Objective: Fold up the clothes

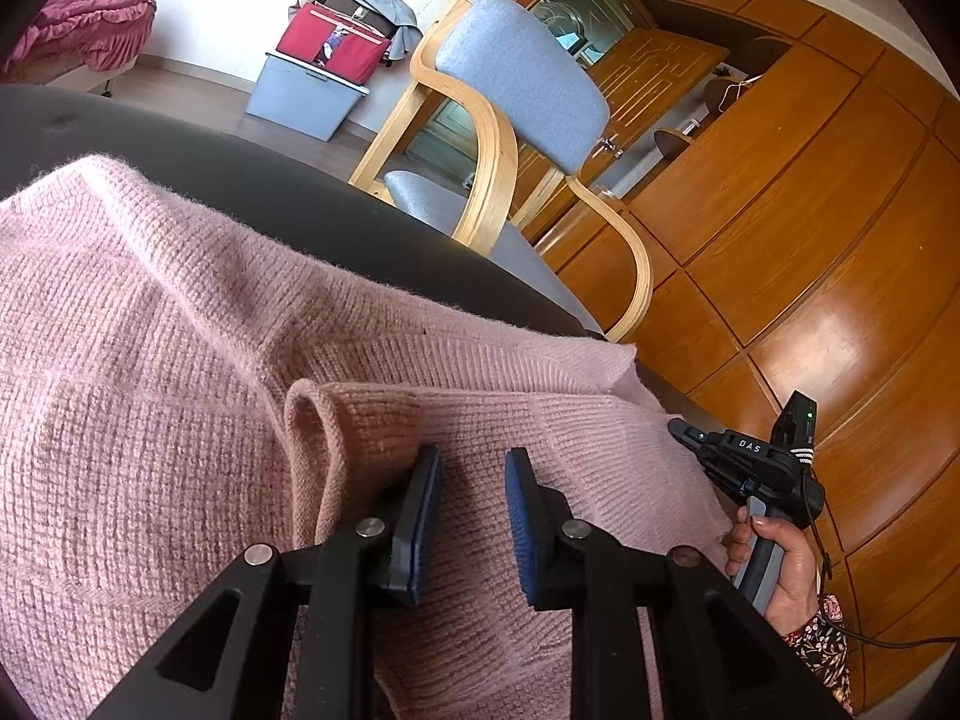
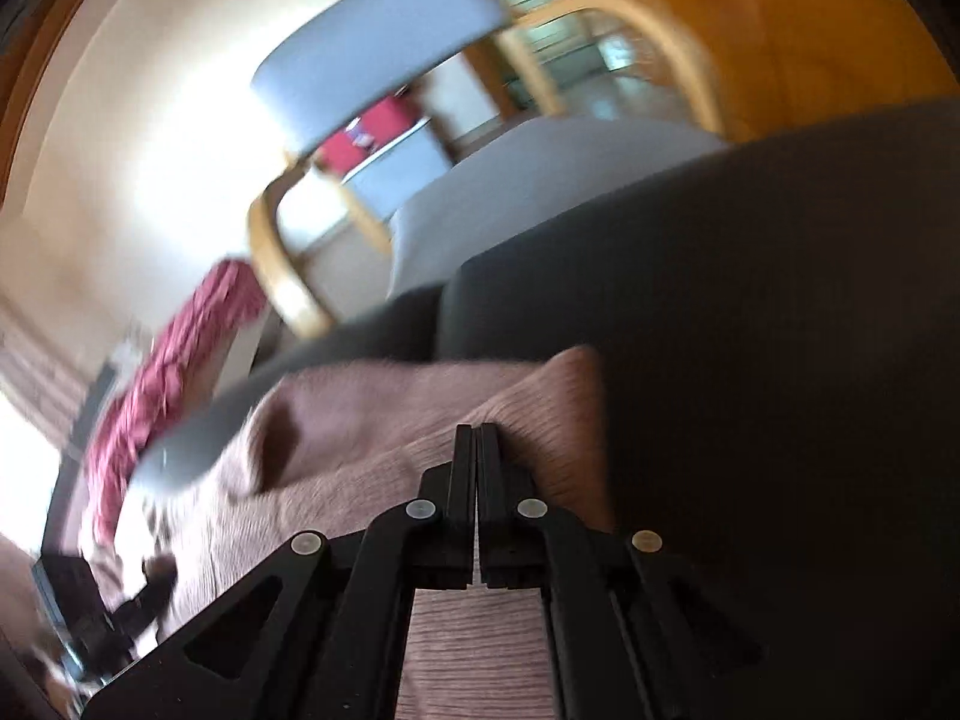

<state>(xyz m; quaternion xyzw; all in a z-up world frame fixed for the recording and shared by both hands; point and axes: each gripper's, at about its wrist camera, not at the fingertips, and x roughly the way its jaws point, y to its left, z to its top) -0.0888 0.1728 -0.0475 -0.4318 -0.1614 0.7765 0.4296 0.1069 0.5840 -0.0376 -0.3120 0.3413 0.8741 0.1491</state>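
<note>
Room: wood-panelled wall, a chair [image 1: 516, 114] with a grey-blue pad beyond the dark surface [image 1: 312, 204].
Sweater: pink knit sweater [image 1: 150, 330] spread over the surface, one ribbed part folded back on top near the front edge.
Risk, slip: the right hand-held gripper [image 2: 478, 429] pinches only a thin edge of knit; a quick pull could drag the fabric out of the pads, or stretch the loose weave.
Risk, crooked fold: the right view is blurred with motion, so the carried edge may land skewed and bunch over the layer below.
Risk, snag: the left pads hang just over the folded part and could catch it if lowered.
Left hand-held gripper [image 1: 471, 468]: narrowly parted, nothing between the pads, poised over the sweater.
Right hand-held gripper: pads fully together, clamped on the sweater's edge.
Progress: mid-fold, I judge.
</note>
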